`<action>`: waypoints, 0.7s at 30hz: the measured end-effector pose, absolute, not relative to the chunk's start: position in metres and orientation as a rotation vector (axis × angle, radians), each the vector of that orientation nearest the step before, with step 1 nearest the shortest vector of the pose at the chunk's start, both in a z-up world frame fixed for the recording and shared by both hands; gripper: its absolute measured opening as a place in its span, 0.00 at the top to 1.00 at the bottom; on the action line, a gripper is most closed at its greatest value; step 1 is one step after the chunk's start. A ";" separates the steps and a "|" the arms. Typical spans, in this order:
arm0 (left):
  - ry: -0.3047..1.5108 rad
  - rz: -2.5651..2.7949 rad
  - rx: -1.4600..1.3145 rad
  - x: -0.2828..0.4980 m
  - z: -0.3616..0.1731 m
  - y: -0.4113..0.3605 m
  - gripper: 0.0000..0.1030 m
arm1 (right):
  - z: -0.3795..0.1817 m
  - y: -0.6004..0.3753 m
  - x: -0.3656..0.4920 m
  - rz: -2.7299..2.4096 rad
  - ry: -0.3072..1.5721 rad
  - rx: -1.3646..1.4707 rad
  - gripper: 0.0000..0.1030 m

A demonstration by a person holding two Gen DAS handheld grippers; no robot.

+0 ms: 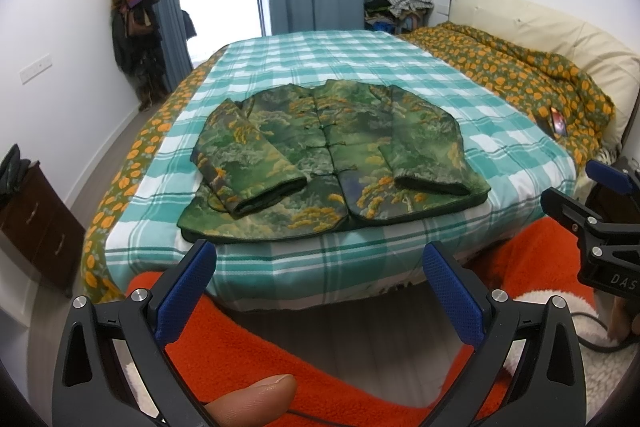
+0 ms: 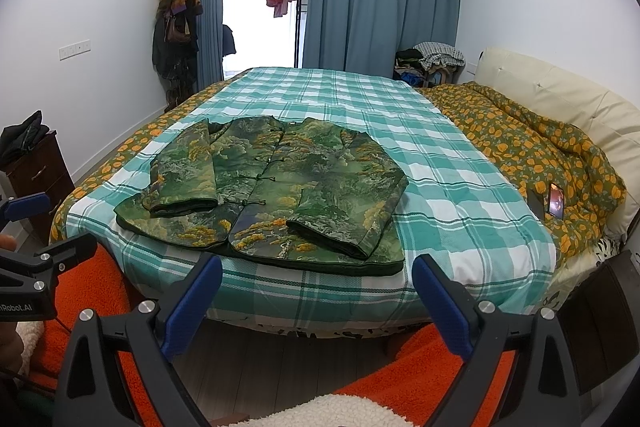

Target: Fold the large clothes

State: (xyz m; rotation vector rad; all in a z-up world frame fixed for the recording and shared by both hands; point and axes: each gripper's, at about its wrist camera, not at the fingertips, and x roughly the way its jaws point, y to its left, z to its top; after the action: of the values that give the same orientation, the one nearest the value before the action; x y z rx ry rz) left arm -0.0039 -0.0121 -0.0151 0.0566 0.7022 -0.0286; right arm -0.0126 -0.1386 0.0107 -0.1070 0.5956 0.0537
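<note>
A green and yellow patterned jacket point(image 1: 332, 155) lies flat, front up and buttoned, on the teal checked bedspread point(image 1: 360, 67). Both sleeves are folded in over the front. It also shows in the right wrist view point(image 2: 272, 191). My left gripper point(image 1: 320, 259) is open and empty, held off the near edge of the bed, short of the jacket's hem. My right gripper point(image 2: 318, 271) is open and empty, also off the bed's near edge, toward the jacket's right side. The right gripper shows at the right of the left wrist view point(image 1: 600, 211).
An orange-flowered quilt point(image 2: 540, 155) is heaped along the right by a cream headboard point(image 2: 560, 91), with a phone point(image 2: 556, 201) on it. A dark wooden cabinet point(image 2: 36, 179) stands left of the bed. A coat rack point(image 2: 176, 27) stands by the curtains. Orange fabric point(image 1: 280, 347) is below the grippers.
</note>
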 end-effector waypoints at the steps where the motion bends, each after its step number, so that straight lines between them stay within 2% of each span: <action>1: 0.703 -0.029 0.057 -0.004 -0.016 -0.012 0.00 | 0.011 -0.139 -0.012 0.054 0.596 -0.107 0.05; 21: 0.703 -0.027 0.058 -0.003 -0.015 -0.013 0.00 | 0.006 -0.137 -0.012 0.057 0.608 -0.103 0.05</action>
State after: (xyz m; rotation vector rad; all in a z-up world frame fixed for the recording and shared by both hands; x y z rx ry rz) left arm -0.0035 -0.0131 -0.0146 0.0580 0.7026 -0.0273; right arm -0.0121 -0.1375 0.0061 -0.1034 0.6077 0.0574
